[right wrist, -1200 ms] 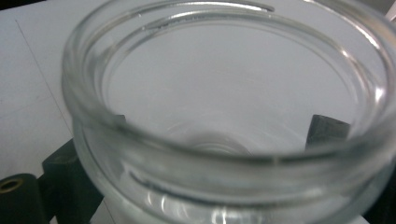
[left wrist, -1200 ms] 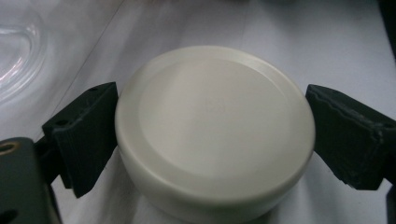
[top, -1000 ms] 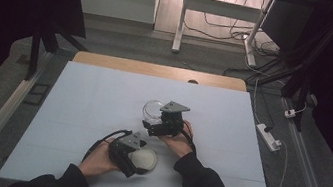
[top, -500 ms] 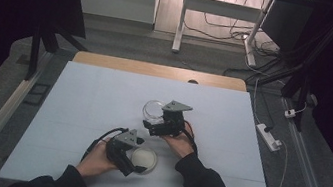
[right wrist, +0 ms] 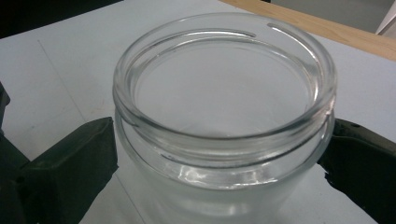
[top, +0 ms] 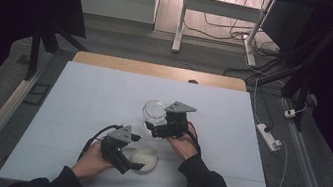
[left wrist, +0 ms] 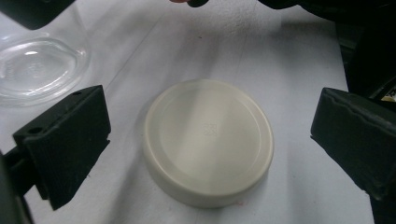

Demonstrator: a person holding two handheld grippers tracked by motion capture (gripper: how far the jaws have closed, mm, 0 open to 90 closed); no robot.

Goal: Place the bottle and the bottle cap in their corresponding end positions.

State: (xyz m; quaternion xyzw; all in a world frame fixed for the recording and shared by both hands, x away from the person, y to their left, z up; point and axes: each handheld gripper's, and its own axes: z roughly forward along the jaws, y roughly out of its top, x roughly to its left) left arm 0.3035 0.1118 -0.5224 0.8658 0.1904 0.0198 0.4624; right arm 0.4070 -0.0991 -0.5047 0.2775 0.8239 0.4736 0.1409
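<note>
High view: glass jar (top: 154,112) upright on the table (top: 76,109), mouth open, pinched low on its wall by the right gripper (top: 155,128). Cream lid (top: 143,158) flat on the table nearer the person than the jar, apart from it. Left gripper (top: 133,153) at the lid's edge on the side away from the right hand, spread, lid unheld.

Left gripper view: lid (left wrist: 208,141) top side up, centred between the two spread jaws, touching neither — a clear gap at each side. Jar base (left wrist: 39,70) beyond the lid, near but apart. Likely fault: closing off-centre or too high on the shallow, smooth rim — lid skids across the table or tips out of the pinch. A bite too shallow risks a drop on the way to the jar.

Right gripper view: jar (right wrist: 224,112) between the two jaws, pads against opposite sides of the wall below the threaded neck. Likely fault: slick, curved glass turning or sliding in the pinch under lid pressure; a tilted lid would cross-thread on the jar's rim.
</note>
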